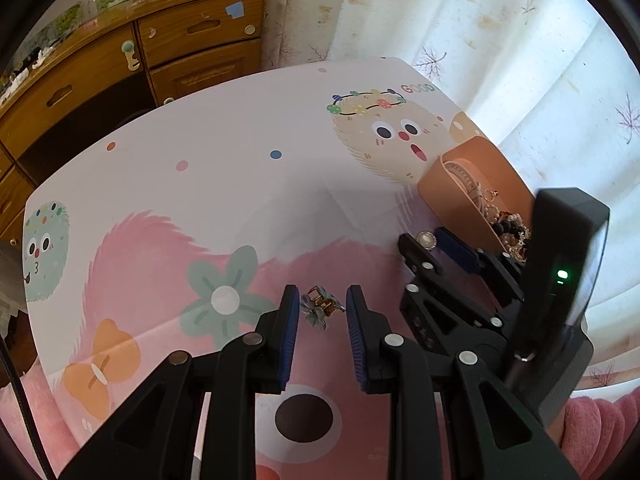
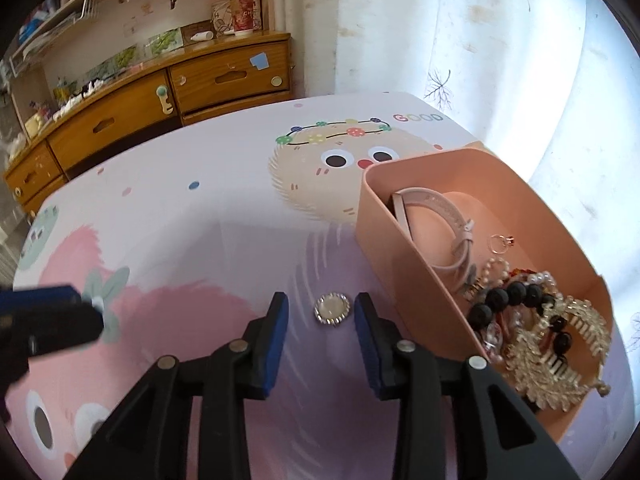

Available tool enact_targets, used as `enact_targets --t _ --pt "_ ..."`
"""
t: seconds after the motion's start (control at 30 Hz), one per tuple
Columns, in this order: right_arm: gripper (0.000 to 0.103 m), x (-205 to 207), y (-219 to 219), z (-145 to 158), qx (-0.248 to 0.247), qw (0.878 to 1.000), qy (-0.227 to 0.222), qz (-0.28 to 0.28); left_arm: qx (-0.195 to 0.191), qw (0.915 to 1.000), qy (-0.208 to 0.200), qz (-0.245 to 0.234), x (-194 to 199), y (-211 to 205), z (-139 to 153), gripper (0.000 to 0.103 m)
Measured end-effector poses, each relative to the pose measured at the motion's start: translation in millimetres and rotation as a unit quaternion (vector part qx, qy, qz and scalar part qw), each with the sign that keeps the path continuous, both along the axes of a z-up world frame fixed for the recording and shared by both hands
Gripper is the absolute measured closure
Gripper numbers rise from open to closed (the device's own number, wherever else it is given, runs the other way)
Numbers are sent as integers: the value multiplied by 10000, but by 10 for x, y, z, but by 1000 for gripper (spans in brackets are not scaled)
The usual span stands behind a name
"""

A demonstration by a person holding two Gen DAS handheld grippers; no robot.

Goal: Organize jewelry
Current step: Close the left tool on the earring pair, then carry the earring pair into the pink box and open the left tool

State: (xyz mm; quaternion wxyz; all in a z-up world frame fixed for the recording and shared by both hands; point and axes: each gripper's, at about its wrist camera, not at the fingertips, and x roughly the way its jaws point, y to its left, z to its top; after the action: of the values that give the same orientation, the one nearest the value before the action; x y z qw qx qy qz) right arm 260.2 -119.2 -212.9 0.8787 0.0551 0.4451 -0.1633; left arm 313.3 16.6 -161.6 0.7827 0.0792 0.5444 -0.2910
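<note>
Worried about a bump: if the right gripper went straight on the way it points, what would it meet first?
Probably the round pearl brooch, lying on the tablecloth between the open right gripper fingers. The peach box sits off to the right, seemingly outside that line, though depth is unclear.

Matt peach plastic box (image 2: 384, 216), glossy pearl brooch (image 2: 332, 309), smooth printed tablecloth (image 2: 224, 240), varnished wooden cabinet (image 2: 120, 120).

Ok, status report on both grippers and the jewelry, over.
Left gripper open around flower earring. Right gripper open around round brooch. Both pieces on cloth, box at right. Nothing blocking.
</note>
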Motion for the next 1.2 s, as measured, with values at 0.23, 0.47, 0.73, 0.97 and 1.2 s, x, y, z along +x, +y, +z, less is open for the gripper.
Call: enact_targets --t 0.23,0.47,0.73,0.97,1.2 --pt "86 -49 58 0 -27 9998 -8 190 -58 9997 -190 131 -163 67 239 81" --pt "93 -285 137 96 115 9980 32 615 -233 9982 -519 200 -389 185 565 81" --pt "94 -777 76 407 194 9949 -291 949 -303 9970 -695 177 -600 63 742 81" --pt "94 -1116 -148 757 145 9923 -545 1107 -445 9959 -789 -43 -840 -298 878 81" --pt "93 -1354 -529 976 -161 9864 -588 1527 -492 9963 -698 -91 -976 -766 901 81"
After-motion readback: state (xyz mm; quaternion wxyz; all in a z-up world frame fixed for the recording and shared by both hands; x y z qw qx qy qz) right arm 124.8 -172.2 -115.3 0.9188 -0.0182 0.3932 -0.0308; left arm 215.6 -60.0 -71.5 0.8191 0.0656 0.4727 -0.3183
